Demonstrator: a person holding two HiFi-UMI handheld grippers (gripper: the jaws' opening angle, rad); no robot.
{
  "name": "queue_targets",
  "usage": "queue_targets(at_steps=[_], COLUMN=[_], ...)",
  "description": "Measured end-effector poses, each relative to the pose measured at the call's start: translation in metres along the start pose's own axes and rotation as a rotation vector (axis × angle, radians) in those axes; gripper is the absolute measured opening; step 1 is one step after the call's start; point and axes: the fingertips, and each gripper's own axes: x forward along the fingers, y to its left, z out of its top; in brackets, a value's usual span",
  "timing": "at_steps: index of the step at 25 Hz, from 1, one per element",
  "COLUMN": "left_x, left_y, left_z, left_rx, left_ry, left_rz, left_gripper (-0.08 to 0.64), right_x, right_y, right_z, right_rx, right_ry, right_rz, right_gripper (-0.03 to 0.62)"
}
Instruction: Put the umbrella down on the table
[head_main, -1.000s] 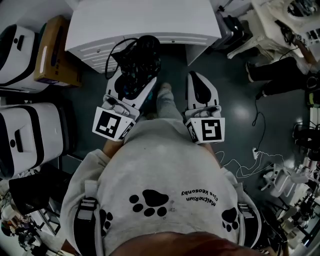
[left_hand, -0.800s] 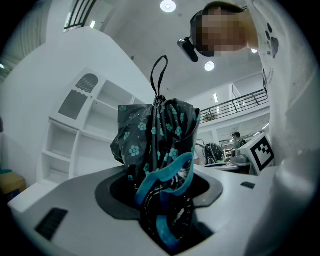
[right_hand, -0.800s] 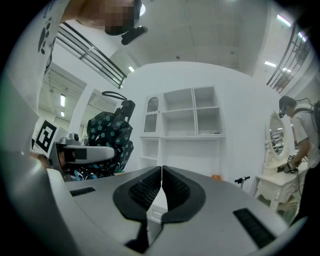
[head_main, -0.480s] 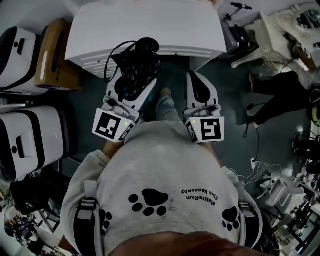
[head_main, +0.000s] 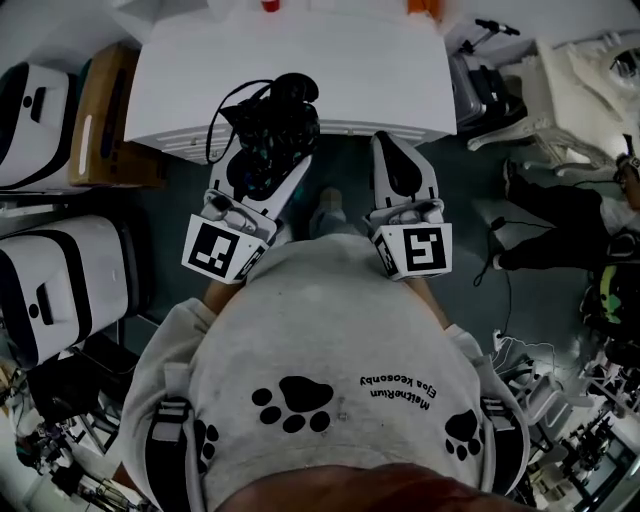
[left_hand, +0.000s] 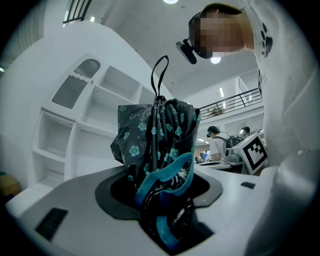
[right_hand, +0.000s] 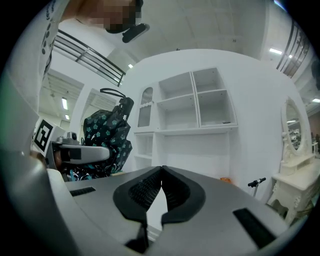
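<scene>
Dark floral umbrella (left_hand: 156, 137) buries left gripper (left_hand: 165, 200) jaws; table (head_main: 350, 70) far edge cropped.

Head view dim, underexposed: floor (head_main: 480, 190) near black, white surface (head_main: 300, 70) is the only bright patch, corners vignetted. Both gripper views brighter, lit by ceiling lights (left_hand: 215, 60) overhead, which blow out into small glare spots. Heavy fisheye bending, round black borders. Close foreground soft.
</scene>
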Motion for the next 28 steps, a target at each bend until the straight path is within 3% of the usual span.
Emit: queue_targets(at_steps=[5, 16, 28], left_x=[0.051, 0.111, 0.138], left_y=[0.022, 0.034, 0.065], left_z=[-0.001, -0.007, -0.022], left_rx=[-0.013, -0.017, -0.022], left_ry=[0.004, 0.013, 0.068], left_rz=[0.021, 0.038, 0.011], left_gripper=[0.252, 0.252, 0.252], right_x=[0.038, 0.072, 0.105], right_y=[-0.04, -0.094, -0.098], right_z=[0.001, 0.002, 0.001], right_rx=[0.004, 0.011, 0.065], right_ry=[0.011, 0.002, 0.001], right_rz=[0.022, 0.041, 0.009], right_gripper=[0.032, 0.032, 0.032])
